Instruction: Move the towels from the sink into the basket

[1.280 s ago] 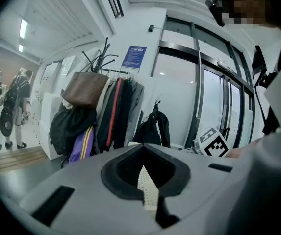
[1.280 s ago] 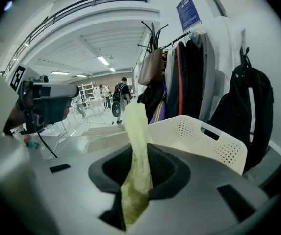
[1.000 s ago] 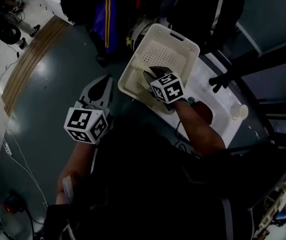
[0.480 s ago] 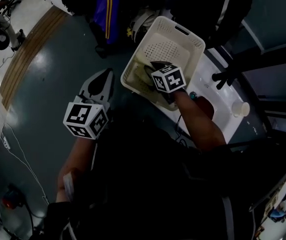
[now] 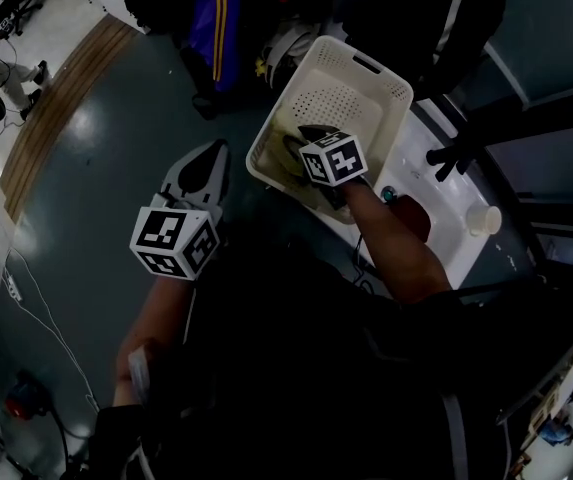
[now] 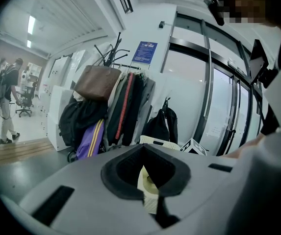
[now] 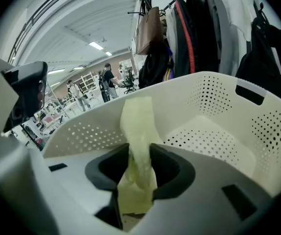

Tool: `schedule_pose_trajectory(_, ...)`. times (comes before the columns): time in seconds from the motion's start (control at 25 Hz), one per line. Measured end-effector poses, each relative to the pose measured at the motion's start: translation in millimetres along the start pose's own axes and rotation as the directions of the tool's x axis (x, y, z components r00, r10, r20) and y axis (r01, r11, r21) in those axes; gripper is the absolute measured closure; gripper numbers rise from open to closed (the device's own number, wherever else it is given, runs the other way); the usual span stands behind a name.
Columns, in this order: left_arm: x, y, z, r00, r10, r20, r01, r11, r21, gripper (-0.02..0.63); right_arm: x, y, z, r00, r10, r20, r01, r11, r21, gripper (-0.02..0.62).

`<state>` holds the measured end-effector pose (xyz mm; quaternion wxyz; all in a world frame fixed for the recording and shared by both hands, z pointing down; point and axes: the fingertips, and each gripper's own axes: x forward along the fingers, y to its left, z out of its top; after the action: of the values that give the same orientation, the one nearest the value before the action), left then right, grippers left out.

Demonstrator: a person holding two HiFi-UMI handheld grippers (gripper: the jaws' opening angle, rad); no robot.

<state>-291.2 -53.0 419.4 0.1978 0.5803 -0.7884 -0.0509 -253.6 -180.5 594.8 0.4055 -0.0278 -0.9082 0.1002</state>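
Observation:
A cream perforated basket (image 5: 391, 80) stands at the sink's left end. My right gripper (image 5: 304, 148) reaches down into its near corner. In the right gripper view a pale yellow towel (image 7: 138, 126) runs between the jaws of my right gripper (image 7: 139, 156) and drapes forward against the basket wall (image 7: 228, 131). Those jaws have just been opening, and the towel lies loosely between them. My left gripper (image 5: 216, 153) hangs apart over the floor, left of the basket. Seen in its own view, the left gripper (image 6: 147, 173) has its jaws slightly parted with nothing between them.
The white sink (image 5: 446, 238) lies right of the basket, with a black tap (image 5: 451, 156) and a white cup (image 5: 483, 221) on its counter. Bags and coats (image 5: 216, 28) hang on a rack beyond the basket. The grey floor (image 5: 106, 168) spreads to the left.
My right gripper has sunk a little deeper into the basket with the yellow towel. The left gripper has stayed about where it was.

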Motion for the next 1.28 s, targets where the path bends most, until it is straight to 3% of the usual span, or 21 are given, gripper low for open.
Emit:
schedule_pose_trajectory(0.28,-12,7,-3,1.000,0.026,-0.007,-0.026,1.000,-0.005,0.603,10,-2,6,1.000,-0.020,0.022,0.019,1.000,0.005,0.435)
schedule_pose_trajectory(0.4,-19,12,-4,0.999,0.034,-0.007,-0.034,0.999,-0.005,0.603,4,-4,12,0.998,-0.041,0.050,0.041,0.999,0.002,0.489)
schedule_pose_trajectory(0.6,-21,10,1,1.000,0.006,0.001,-0.006,1.000,0.006,0.603,-26,-1,33,0.989,-0.066,0.130,0.064,0.998,0.020,0.521)
schedule_pose_trajectory(0.8,-10,-15,10,0.997,-0.076,0.010,0.075,0.997,0.018,0.603,-73,13,55,0.973,-0.058,0.222,0.054,0.998,0.022,0.537)
schedule_pose_trajectory(1.0,11,-54,15,0.983,-0.182,0.006,0.182,0.982,0.042,0.603,-138,10,67,0.936,-0.094,0.339,0.076,0.995,0.066,0.541)
schedule_pose_trajectory(1.28,43,-121,9,0.936,-0.350,-0.032,0.352,0.934,0.070,0.603,-229,-24,37,0.867,-0.258,0.427,0.193,0.963,0.190,0.541)
